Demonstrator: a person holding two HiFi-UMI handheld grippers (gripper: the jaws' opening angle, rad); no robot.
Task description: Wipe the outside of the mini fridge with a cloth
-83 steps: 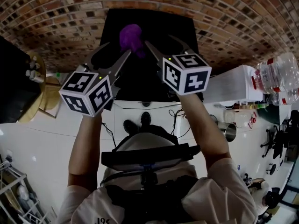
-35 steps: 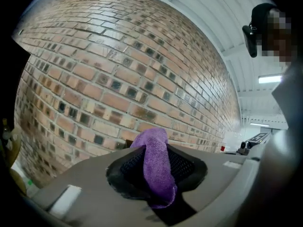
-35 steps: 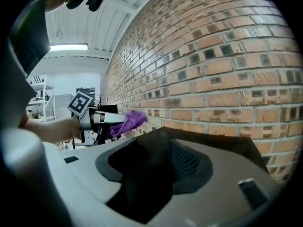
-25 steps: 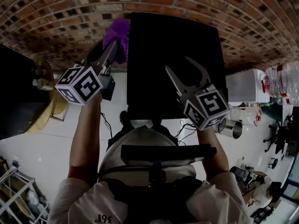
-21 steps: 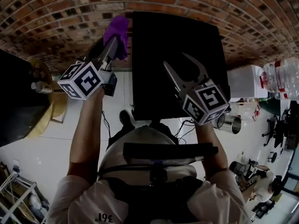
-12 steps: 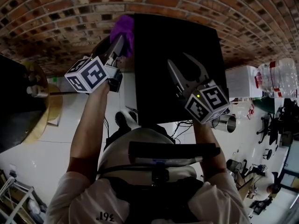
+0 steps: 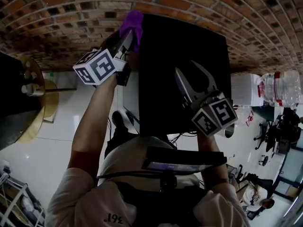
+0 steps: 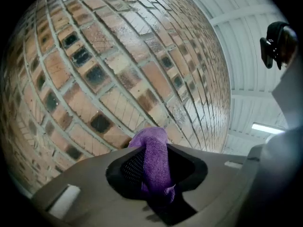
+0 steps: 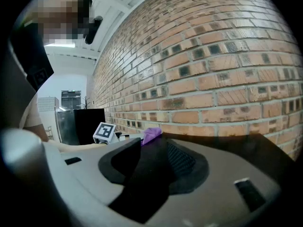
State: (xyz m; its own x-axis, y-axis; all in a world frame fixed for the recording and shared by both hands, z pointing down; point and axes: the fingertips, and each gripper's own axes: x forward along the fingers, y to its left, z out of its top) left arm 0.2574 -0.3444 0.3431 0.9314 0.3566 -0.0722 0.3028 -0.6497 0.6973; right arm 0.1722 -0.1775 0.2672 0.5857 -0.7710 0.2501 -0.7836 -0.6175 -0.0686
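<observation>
The black mini fridge (image 7: 184,41) stands against the brick wall, seen from above. My left gripper (image 7: 129,36) is shut on a purple cloth (image 7: 132,25) and holds it at the fridge's far left top edge. In the left gripper view the cloth (image 8: 154,164) hangs bunched between the jaws of that gripper (image 8: 151,174). My right gripper (image 7: 189,72) lies over the fridge's top; its jaws have just been closing partway and stand open with nothing between them. The right gripper view shows the gripper (image 9: 151,160), the dark fridge top (image 9: 227,143) and the cloth (image 9: 152,135) beyond.
A brick wall (image 7: 71,13) runs behind the fridge. A white box (image 7: 246,89) with water bottles (image 7: 281,86) stands to the right, a metal cup (image 7: 229,129) below it. A round wooden table (image 7: 40,103) stands at the left. Cables lie on the white floor.
My left gripper has carried the cloth rightward, from beside the fridge onto its left top edge. The right gripper has stayed over the fridge top.
</observation>
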